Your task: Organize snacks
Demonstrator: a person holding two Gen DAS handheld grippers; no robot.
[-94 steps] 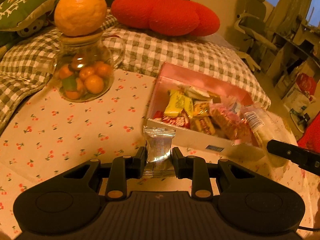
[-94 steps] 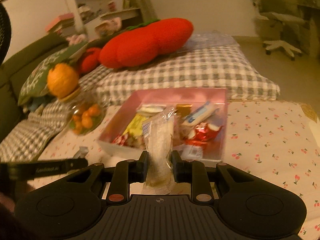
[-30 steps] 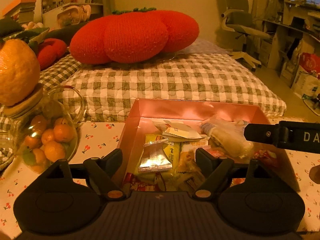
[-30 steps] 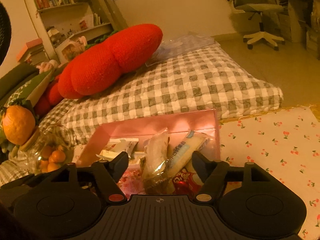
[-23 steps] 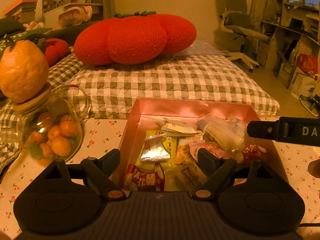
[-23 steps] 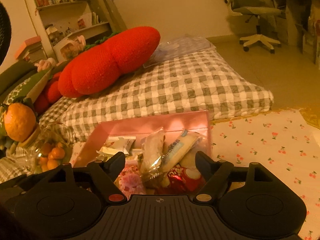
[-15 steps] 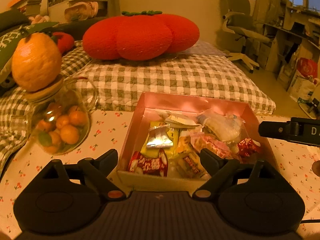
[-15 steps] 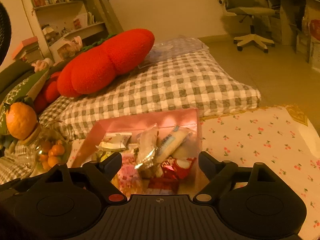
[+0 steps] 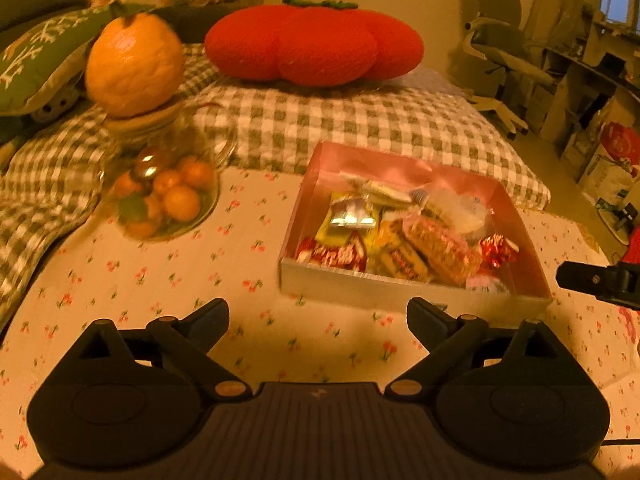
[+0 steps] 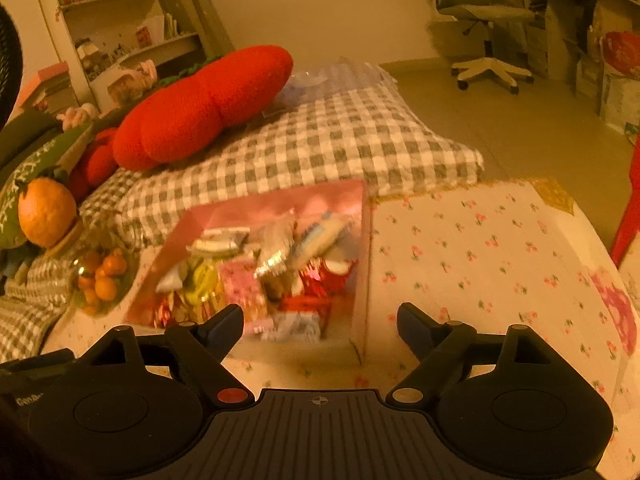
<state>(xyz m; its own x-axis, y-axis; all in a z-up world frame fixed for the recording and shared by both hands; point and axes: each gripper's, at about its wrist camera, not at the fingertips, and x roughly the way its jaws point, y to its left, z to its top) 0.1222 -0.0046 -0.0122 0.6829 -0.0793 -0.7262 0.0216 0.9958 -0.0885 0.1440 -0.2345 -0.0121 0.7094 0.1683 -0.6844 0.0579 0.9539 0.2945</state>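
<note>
Your left gripper (image 9: 318, 312) is empty, jaws spreading wider right now w/ nothing between them, just the cherry-print cloth (image 9: 160, 280) below. Your right gripper (image 10: 320, 318) is let go too (jaws spread wide, no wrapper between them); the near edge of the box shows between its fingers.

The pink box (image 9: 400, 164) sits on the cloth, just ahead of both tools. The snacks (image 9: 400, 236) are all piled inside it: a silver packet (image 9: 352, 216) lying on yellow wrappers toward the back left, red-and-white ones at the front, a clear-wrapped roll (image 9: 456, 208) toward the back right.

Left of the box, apart from it, stands a glass jar (image 9: 164, 196) of small oranges w/ a big orange (image 9: 134, 64) on its lid. Behind: checked cushion (image 9: 360, 128), red tomato pillow (image 9: 316, 44).

The right tool's finger (image 9: 596, 282) pokes in at the left view's right edge.
</note>
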